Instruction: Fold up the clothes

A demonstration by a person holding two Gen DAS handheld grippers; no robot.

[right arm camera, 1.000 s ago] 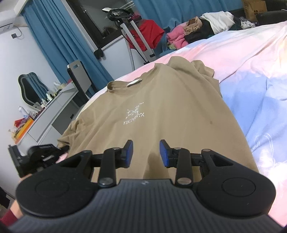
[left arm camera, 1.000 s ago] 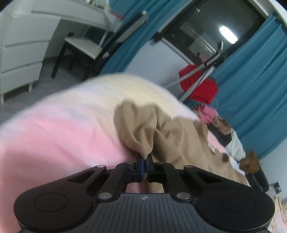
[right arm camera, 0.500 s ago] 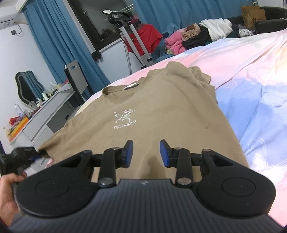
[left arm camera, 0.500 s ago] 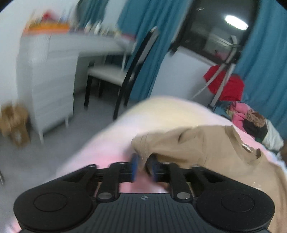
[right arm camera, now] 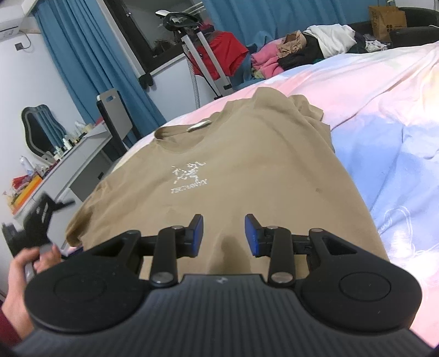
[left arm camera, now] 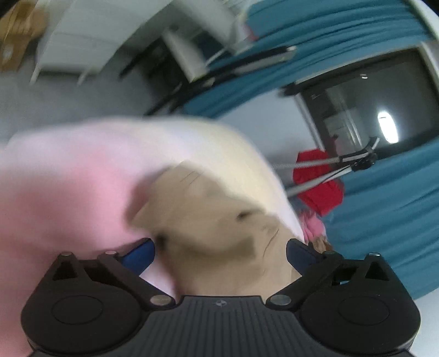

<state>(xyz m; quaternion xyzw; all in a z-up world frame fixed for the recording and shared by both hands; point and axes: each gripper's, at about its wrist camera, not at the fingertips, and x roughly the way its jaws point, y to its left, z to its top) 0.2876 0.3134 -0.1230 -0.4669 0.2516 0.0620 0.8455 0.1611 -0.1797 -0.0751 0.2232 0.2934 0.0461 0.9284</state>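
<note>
- Right gripper (right arm camera: 223, 233) sat low over the tee's bottom hem; its fingers (right arm camera: 197, 230) were part open with nothing between them, just tan fabric underneath.
- T-shirt (right arm camera: 247, 170) lay face up and mostly flat on the bed (right arm camera: 384, 115), long axis running straight away from the right fingers: hem nearest, chest print mid, collar (right arm camera: 189, 131) far.
- Left gripper (left arm camera: 219, 254) had its fingers (left arm camera: 138, 254) spread wide, holding nothing. The tee's near sleeve (left arm camera: 208, 208) lay directly ahead of the gap and close; that view was motion-blurred, so I couldn't tell if fabric touched the fingers.
- In the right view the left gripper (right arm camera: 35, 219) and hand (right arm camera: 24, 269) were off the shirt's left edge, just beside that sleeve corner. My read: left was nearer the sleeve, right nearer the hem.
- Far sleeve (right arm camera: 307, 109) was bunched, not flat; probably needed smoothing before a fold.
- Beyond the bed: clothes pile (right arm camera: 301, 52), no folded stack visible. Paper bag (right arm camera: 387, 19) behind it, contents not visible.
</note>
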